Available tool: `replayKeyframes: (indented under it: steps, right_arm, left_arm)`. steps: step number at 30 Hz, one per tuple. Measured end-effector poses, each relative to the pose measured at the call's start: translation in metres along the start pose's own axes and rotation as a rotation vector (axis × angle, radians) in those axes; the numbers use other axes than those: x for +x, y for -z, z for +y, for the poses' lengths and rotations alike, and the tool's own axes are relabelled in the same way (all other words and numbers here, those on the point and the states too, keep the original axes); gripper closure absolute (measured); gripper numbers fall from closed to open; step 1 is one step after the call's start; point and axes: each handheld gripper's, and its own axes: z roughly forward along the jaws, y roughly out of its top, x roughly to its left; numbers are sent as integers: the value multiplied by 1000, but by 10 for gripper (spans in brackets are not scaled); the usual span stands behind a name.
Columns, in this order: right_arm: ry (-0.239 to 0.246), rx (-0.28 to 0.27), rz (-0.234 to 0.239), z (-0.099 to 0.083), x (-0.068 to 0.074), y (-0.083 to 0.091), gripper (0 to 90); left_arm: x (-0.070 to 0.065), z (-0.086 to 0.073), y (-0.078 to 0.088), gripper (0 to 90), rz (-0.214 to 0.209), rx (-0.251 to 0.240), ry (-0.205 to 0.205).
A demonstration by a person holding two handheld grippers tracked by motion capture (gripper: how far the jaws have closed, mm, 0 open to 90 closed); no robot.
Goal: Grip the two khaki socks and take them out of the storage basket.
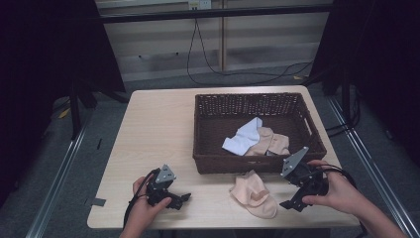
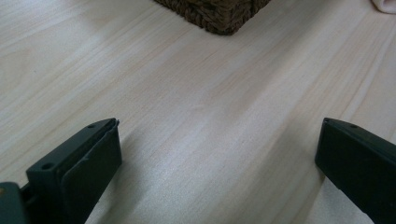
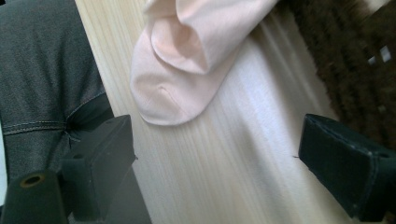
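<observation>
A pale pink sock (image 1: 253,194) (image 3: 187,60) lies folded on the table in front of the brown wicker basket (image 1: 208,129). Inside the basket rest a white sock (image 1: 242,139) and another pink sock (image 1: 272,141). My right gripper (image 1: 296,197) (image 3: 215,154) sits just right of the loose sock, low over the table and open, with nothing between its jaws. At the front left my left gripper (image 1: 184,198) (image 2: 215,154) rests near the table, open and empty, pointing toward the basket's corner (image 2: 219,16).
The light wooden table (image 1: 158,129) has bare room across its left half. Its front edge runs close behind both hands. A person's dark trouser leg (image 3: 42,79) shows past the table edge in the right gripper view. Cables (image 1: 208,59) trail on the floor beyond the table.
</observation>
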Motion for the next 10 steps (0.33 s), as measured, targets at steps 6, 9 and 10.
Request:
replayKeyframes:
  steps: [6, 9, 10]
  right_arm:
    - [-35, -7, -9, -11, -2, -13, 106]
    - [-35, -16, -23, -13, 0, -16, 109]
    - [-42, -18, -17, -14, 0, -17, 109]
  left_arm:
    - [0, 0, 0, 0, 0, 0, 0]
    - [0, 0, 0, 0, 0, 0, 0]
    - [0, 0, 0, 0, 0, 0, 0]
